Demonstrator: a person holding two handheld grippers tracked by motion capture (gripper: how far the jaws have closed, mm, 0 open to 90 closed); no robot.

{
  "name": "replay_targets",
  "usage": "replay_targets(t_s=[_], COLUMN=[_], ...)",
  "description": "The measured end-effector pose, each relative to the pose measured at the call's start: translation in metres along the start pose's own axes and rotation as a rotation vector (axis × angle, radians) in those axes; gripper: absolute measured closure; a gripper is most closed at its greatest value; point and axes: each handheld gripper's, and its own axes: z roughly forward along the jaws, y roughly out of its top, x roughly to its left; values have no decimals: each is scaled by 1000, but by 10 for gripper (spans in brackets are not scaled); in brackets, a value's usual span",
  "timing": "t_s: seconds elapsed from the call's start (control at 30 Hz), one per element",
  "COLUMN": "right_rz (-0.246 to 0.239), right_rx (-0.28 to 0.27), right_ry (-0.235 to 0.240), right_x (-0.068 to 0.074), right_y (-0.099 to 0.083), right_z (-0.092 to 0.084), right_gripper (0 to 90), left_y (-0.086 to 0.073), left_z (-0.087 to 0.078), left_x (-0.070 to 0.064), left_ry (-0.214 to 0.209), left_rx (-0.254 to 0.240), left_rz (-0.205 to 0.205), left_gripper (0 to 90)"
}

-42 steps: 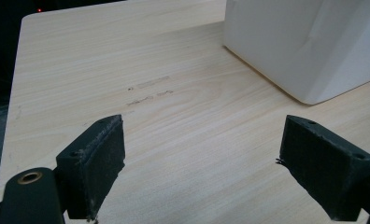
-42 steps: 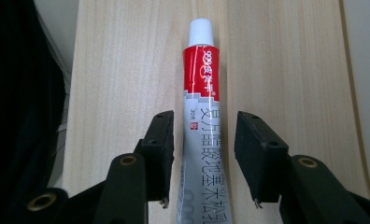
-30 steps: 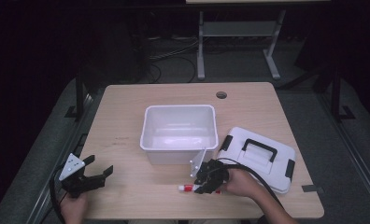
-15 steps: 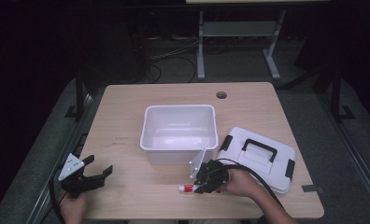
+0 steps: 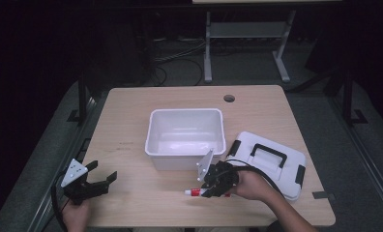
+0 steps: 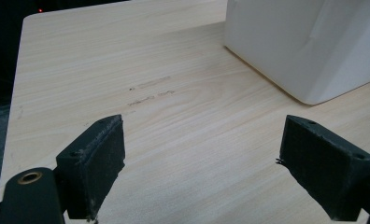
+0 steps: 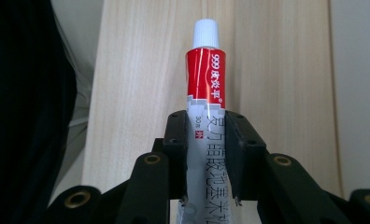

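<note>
Small squeeze tube, red band and white screw cap, silver-grey body with printed characters (image 7: 205, 93): lies flat on the pale wooden counter (image 5: 131, 125) near its front edge, just in front of the white plastic bin (image 5: 185, 137). In the high view the tube (image 5: 193, 192) points cap-first toward the left.

Right claw (image 5: 213, 186): black, its jaws have just been closing and now sit narrow, the pads pressing the tube's flat grey body from both sides. In the right gripper view the right claw (image 7: 206, 154) holds the lower half; red band and cap stick out past the fingertips. Tube is low over the counter; whether it touches the wood I cannot tell. The person's right hand (image 5: 252, 186) wraps the claw's body, a black cable looping over it.

White bin: rectangular, open-topped, mid-counter, nothing visible inside.

White plastic lid with black handle and black side clips (image 5: 269, 162): flat on the counter, right of the bin, just behind the right hand.

Left claw (image 5: 95, 181): at the front-left corner of the counter, well apart from the tube, jaws wide with nothing between them. In the left gripper view the left claw (image 6: 202, 158) has bare wood between its pads, bin corner at upper right.
</note>
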Motion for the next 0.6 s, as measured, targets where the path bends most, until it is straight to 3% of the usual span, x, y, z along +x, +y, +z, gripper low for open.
replay_targets(t_s=[0.23,0.6], right_rz=[-8,-27], right_rx=[-28,-24], right_ry=[1,-8], right_x=[0,-3], right_y=[10,31], right_z=[-18,-45], right_gripper=[713,713], left_y=[0,0], left_z=[0,0], left_x=[0,0], left_ry=[3,4], left_rx=[-2,-3], left_rz=[-3,-3], left_gripper=[134,134])
